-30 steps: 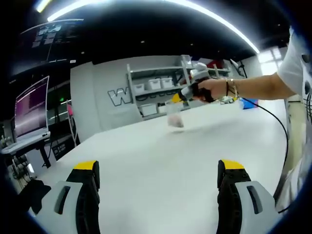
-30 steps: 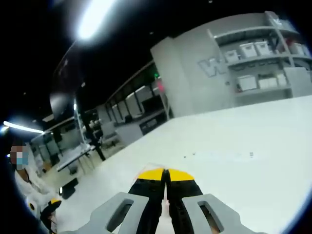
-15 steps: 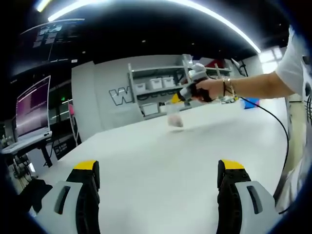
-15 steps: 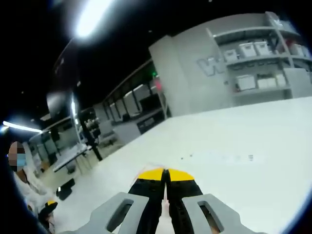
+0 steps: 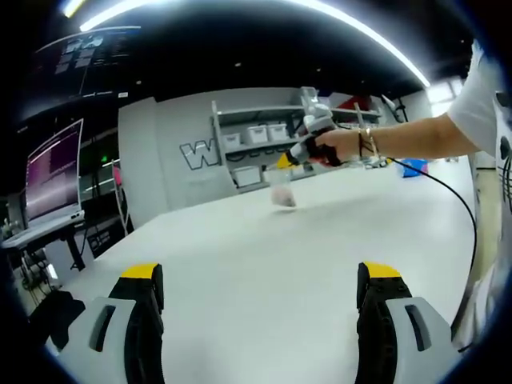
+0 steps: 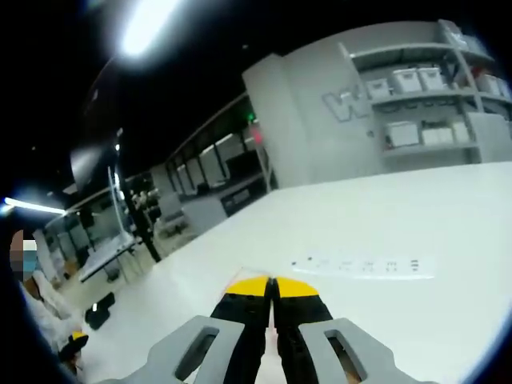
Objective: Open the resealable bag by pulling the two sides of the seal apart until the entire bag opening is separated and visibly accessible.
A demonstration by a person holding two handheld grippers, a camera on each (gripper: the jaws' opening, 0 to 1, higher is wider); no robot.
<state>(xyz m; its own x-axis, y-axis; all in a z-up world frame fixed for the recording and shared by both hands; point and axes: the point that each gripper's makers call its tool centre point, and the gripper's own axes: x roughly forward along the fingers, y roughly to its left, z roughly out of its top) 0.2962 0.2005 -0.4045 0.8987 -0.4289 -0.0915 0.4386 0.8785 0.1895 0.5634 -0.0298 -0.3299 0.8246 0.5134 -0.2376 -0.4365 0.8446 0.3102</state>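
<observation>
Over the far part of the white table [image 5: 256, 240], a small clear resealable bag [image 5: 282, 190] with something pinkish in its bottom hangs from its top edge. My right gripper [image 5: 286, 160], held in a person's hand [image 5: 336, 146], is shut on that top edge. In the right gripper view its yellow-tipped jaws [image 6: 270, 286] are pressed together, and the bag hangs out of sight below them. My left gripper [image 5: 260, 276] is near and low, well short of the bag, its jaws wide open with nothing between them.
A grey shelf rack with white bins [image 5: 256, 136] stands against the back wall. At the far left is a lit monitor [image 5: 52, 172]. A black cable [image 5: 456, 200] trails from the right hand across the table. A row of small marks [image 6: 360, 266] lies on the tabletop.
In the left gripper view, the right gripper with the hanging bag has drifted slightly up and left. The right gripper's camera has turned a little. My left jaws stay open.
</observation>
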